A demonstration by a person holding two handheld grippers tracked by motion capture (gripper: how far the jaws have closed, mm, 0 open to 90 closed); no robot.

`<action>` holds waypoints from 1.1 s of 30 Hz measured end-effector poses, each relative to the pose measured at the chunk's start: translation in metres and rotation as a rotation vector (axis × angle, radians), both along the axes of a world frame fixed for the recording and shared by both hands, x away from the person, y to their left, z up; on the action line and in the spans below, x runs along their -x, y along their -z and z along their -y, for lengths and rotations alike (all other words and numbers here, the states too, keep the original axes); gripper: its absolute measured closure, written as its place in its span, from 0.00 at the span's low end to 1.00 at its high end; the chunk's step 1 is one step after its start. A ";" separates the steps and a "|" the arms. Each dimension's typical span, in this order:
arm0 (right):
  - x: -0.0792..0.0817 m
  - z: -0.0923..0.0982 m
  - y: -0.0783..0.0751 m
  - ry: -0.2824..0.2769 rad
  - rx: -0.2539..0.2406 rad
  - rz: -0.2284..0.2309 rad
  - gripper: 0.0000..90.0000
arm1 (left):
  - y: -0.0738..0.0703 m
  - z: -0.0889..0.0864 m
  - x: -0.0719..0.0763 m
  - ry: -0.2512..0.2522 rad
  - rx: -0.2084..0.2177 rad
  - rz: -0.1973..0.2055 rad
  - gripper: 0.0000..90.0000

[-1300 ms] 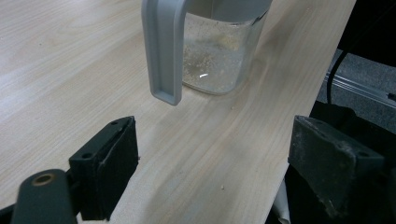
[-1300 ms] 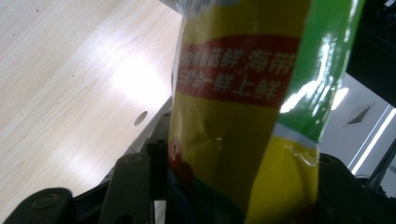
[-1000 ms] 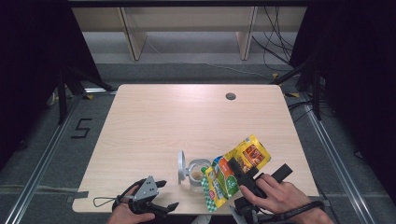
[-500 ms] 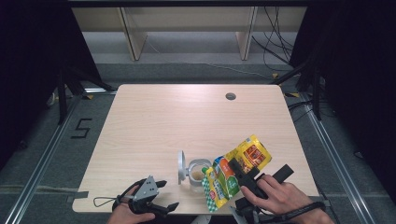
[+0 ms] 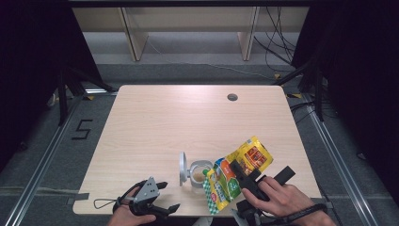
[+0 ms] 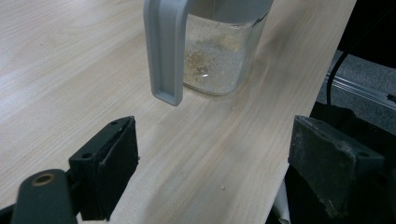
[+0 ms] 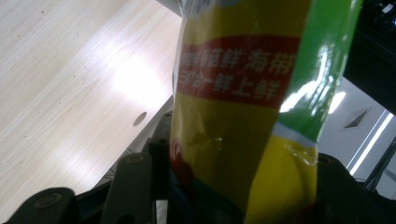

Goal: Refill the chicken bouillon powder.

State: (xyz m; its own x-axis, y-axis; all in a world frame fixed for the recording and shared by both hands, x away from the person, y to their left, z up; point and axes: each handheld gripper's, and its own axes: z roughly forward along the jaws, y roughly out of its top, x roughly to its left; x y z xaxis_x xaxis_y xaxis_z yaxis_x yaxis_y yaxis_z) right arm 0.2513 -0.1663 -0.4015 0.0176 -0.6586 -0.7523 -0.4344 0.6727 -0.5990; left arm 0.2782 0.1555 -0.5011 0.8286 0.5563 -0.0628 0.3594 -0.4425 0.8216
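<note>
Snack bag (image 5: pixel 237 176), yellow and green, clamped between the right gripper (image 5: pixel 244 181) jaws, tilted over the clear jar (image 5: pixel 199 173) near the table (image 5: pixel 188 117) front edge. Left gripper (image 5: pixel 162 200) released, holding nothing, resting just left of the jar. Broad bare tabletop behind toward the far edge.

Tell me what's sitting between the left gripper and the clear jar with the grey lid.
Nothing: in the left gripper view, only bare table lies between the open left gripper and the jar.
</note>
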 end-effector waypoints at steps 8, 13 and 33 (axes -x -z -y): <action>0.001 0.003 -0.002 0.002 0.004 0.005 0.62 | 0.000 0.001 0.000 0.007 0.021 -0.018 0.17; 0.000 0.003 -0.003 -0.003 0.013 0.008 0.62 | 0.001 0.001 0.000 -0.003 0.025 0.001 0.17; 0.000 0.000 -0.001 -0.010 -0.012 -0.007 0.63 | 0.000 -0.001 -0.001 -0.013 0.002 -0.002 0.17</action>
State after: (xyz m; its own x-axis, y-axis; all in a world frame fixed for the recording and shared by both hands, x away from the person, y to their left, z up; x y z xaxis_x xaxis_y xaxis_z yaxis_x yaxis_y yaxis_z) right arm 0.2517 -0.1667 -0.4009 0.0186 -0.6491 -0.7605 -0.4448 0.6758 -0.5877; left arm 0.2794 0.1565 -0.5015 0.8211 0.5669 -0.0661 0.3670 -0.4358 0.8218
